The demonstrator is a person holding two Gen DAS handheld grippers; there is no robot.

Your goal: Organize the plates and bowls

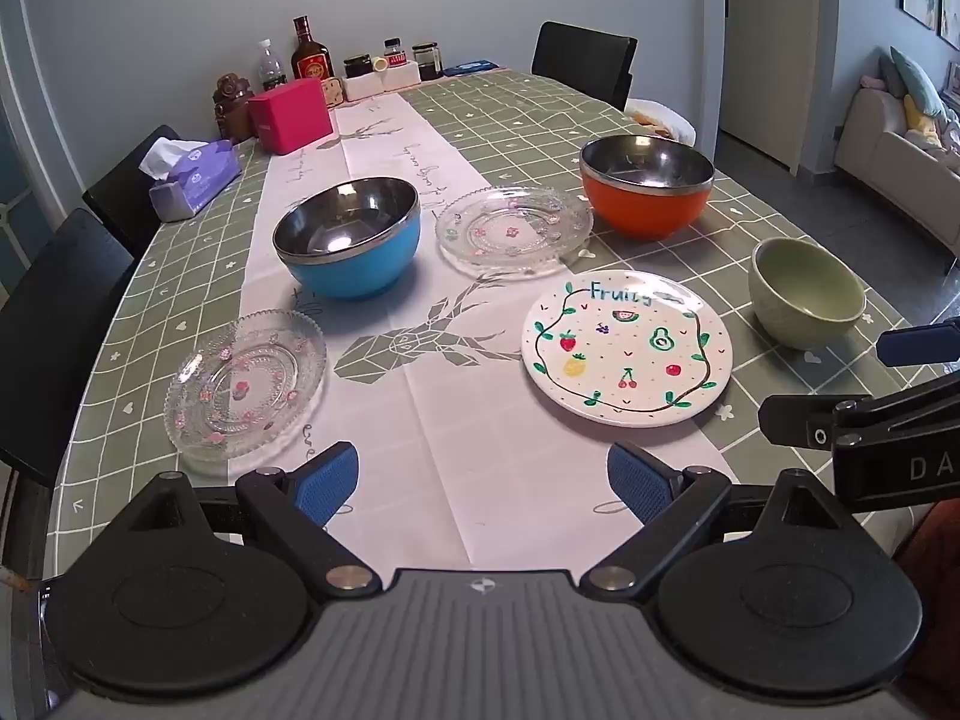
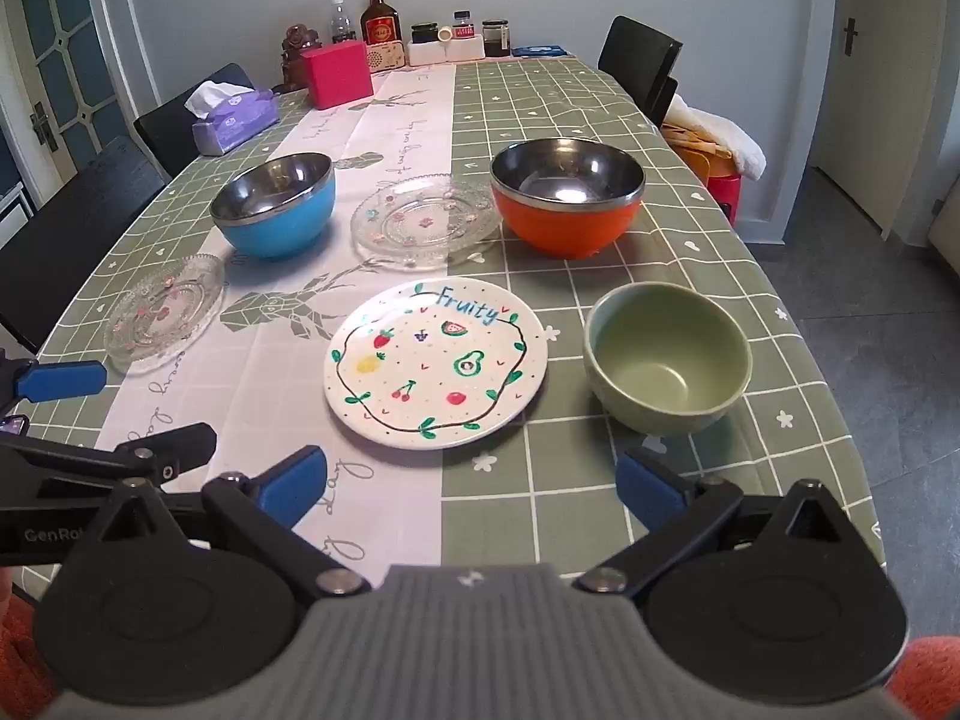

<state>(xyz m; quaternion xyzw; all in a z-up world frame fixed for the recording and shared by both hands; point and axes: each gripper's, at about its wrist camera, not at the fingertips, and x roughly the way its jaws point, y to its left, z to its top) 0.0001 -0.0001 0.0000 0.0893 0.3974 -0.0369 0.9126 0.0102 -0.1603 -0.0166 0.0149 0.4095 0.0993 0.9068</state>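
On the table stand a blue steel bowl [image 1: 348, 240] [image 2: 273, 204], an orange steel bowl [image 1: 647, 185] [image 2: 567, 197] and a green ceramic bowl [image 1: 807, 293] [image 2: 667, 355]. Between the steel bowls lies a glass plate [image 1: 513, 231] [image 2: 425, 221]. A second glass plate [image 1: 246, 384] [image 2: 163, 313] lies near left. A white fruit-print plate [image 1: 627, 347] [image 2: 435, 360] lies near the front. My left gripper [image 1: 483, 483] is open and empty above the near table, and it shows at the left edge of the right wrist view [image 2: 108, 408]. My right gripper [image 2: 471, 489] is open and empty in front of the fruit plate, and it shows at the right edge of the left wrist view [image 1: 840, 384].
A tissue pack [image 1: 192, 180] [image 2: 234, 117], a pink box [image 1: 291, 114] [image 2: 336, 81], bottles and jars [image 1: 312, 51] [image 2: 381, 21] stand at the far end. Black chairs [image 1: 60, 312] [image 2: 639, 60] flank the table. The table's right edge [image 2: 840, 396] drops to the floor.
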